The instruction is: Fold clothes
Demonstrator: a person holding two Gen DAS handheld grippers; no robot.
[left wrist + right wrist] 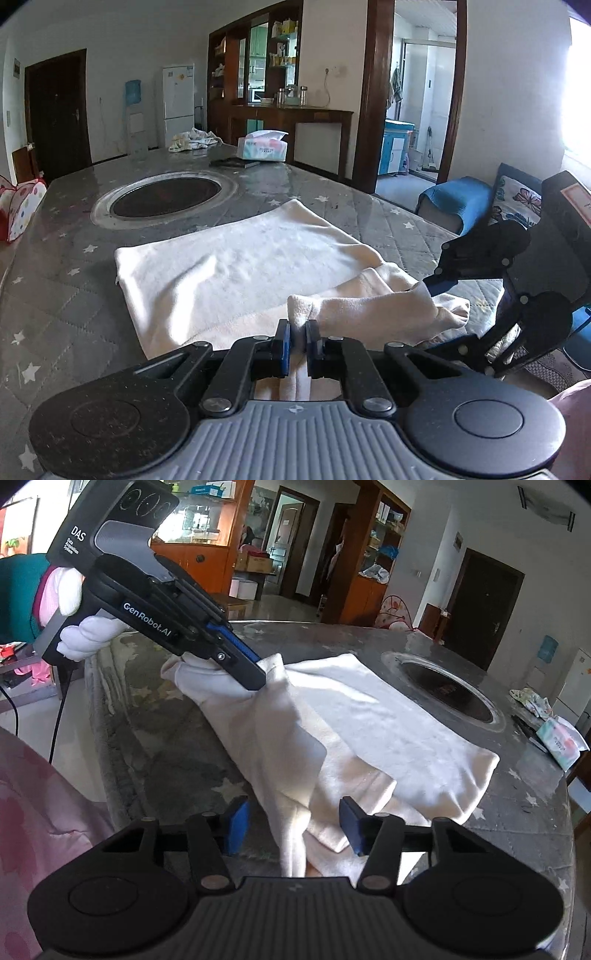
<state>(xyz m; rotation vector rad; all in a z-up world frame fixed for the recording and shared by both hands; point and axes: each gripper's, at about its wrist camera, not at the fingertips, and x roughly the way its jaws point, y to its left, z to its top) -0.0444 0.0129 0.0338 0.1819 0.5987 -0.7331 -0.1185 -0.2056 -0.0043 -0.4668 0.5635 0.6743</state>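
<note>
The left gripper (297,345) fingers are pinching the white cloth (240,258) at its near edge; the right gripper (291,825) fingers are gaping wide around a drooping fold. Unclamped, that side may be slipping off the surface (66,295), skewing the fold.

Daylight enters from a blown-out window (580,85) at the right edge of the left wrist view, where we lose all detail to glare. The glossy table (74,277) carries pale reflections, and the white cloth (236,258) shows soft creased shadows. We note strong fisheye bending of door frames and dark vignetted corners in both views. Focus stays fairly sharp; distant shelves look slightly soft.
</note>
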